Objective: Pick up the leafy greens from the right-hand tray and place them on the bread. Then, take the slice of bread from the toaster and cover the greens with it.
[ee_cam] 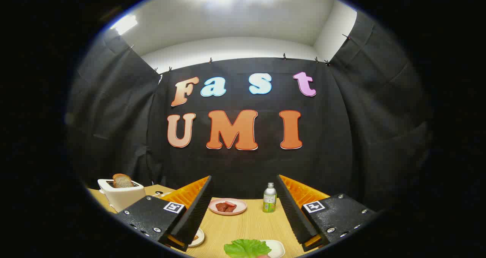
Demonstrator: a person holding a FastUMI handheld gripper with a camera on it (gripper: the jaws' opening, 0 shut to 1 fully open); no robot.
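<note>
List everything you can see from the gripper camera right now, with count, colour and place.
toaster: one, white, on the table beyond the left finger.
bread slice: one, brown crust, standing in the toaster slot.
pink plate: one, pink, far side of the table, ahead between the fingers, holding reddish pieces.
bottle: one, silver with a green label, upright beside the pink plate, near the right finger.
greens: one leaf, green, close in between the fingers, beside a white tray.
small plate: one, white, partly hidden by the left finger.
table: one, light wood.
hand-held gripper: one, fingers spread wide, open, holding nothing.
</note>
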